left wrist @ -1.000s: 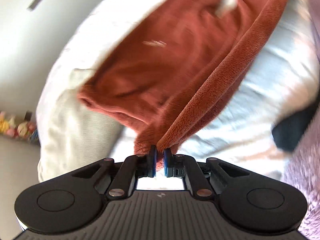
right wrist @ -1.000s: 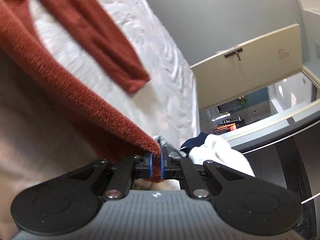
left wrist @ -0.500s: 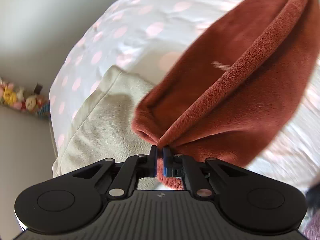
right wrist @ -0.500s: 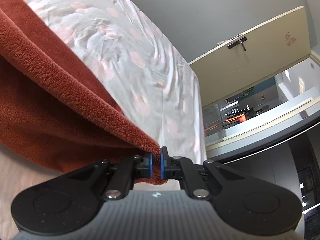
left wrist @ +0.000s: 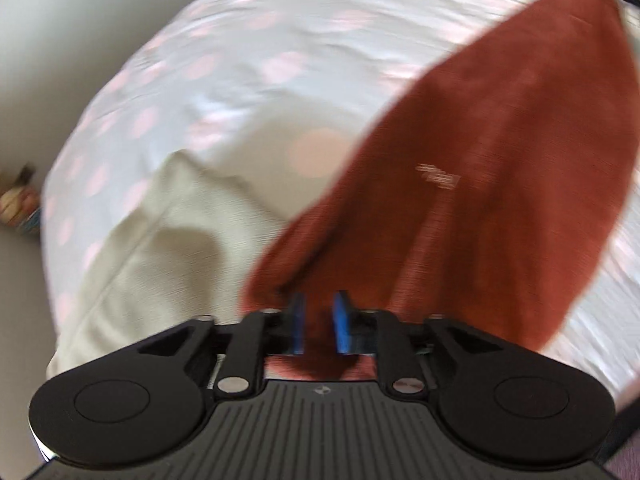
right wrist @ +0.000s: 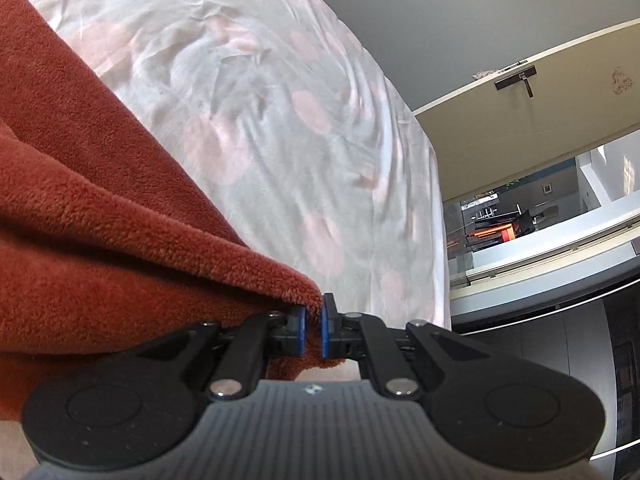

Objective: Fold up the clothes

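Left claw (left wrist: 319, 328) just opened, fleece (left wrist: 500, 184) released

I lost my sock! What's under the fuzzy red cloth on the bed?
Around the red cloth only the spotted sheet and a cream pillow show. Anything beneath the cloth is covered.

text: we read none | rust-red garment (left wrist: 500, 184): we see a small pale mark, too blurred to read
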